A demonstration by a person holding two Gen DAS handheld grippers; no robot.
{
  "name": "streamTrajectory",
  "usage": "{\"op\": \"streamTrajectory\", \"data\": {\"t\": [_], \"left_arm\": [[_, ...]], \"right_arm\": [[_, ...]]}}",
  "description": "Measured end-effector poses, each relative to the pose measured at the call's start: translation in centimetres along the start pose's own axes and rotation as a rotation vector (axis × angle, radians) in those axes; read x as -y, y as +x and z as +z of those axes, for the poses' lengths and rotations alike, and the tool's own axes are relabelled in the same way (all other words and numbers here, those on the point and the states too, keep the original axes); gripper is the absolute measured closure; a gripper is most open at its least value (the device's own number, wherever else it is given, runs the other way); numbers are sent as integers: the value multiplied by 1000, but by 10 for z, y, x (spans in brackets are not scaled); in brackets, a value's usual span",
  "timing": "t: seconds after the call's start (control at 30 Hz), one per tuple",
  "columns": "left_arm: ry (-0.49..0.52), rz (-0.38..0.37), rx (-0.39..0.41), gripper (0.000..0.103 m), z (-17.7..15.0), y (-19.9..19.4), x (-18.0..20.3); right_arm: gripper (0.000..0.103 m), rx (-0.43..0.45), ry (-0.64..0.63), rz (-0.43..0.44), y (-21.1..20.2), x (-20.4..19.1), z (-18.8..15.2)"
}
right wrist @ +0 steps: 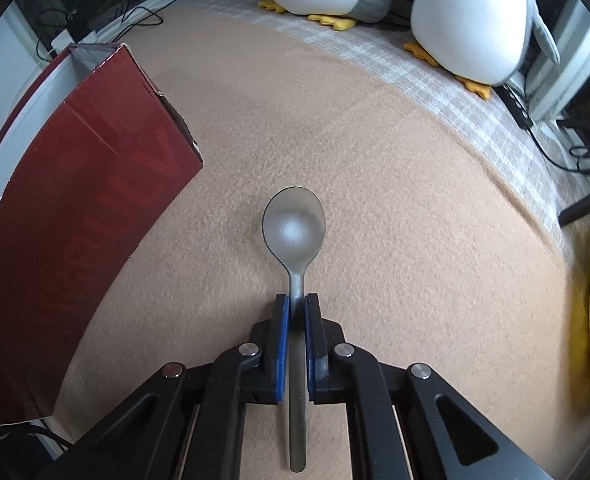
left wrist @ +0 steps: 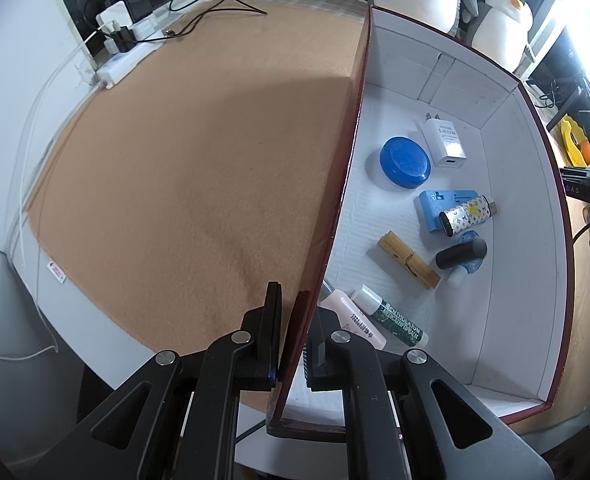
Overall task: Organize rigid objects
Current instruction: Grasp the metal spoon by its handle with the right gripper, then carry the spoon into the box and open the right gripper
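Left gripper [left wrist: 295, 312] clamped on dark-red cardboard box [left wrist: 337, 184] wall (white inside); right gripper [right wrist: 297, 312] pinching grey metal spoon [right wrist: 295, 232] handle.

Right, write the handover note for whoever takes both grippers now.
Left gripper: shut on the box wall, steadying it.
Right gripper: shut on the spoon handle, bowl forward, over the mat, box to its left.
Done: blue lid, charger, clothespin, tubes and other small items lie in the box.
Left: put the spoon in the box, then release both.
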State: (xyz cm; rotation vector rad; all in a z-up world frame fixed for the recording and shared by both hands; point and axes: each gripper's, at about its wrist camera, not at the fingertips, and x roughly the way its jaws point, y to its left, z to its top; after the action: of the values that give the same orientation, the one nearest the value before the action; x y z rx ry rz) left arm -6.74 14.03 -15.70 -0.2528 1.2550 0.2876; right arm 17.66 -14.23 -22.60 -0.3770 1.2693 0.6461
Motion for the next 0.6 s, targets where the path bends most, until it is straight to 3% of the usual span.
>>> {"op": "streamTrajectory", "data": {"t": [0.27,0.6], "left_arm": [[0,-7,-1,95,0,2,0],[9,-11,-2,95,2,5,1]], "right_arm": [[96,49,128,53,-11,11,-24],[96,155,192,73,-43,9,-37]]}}
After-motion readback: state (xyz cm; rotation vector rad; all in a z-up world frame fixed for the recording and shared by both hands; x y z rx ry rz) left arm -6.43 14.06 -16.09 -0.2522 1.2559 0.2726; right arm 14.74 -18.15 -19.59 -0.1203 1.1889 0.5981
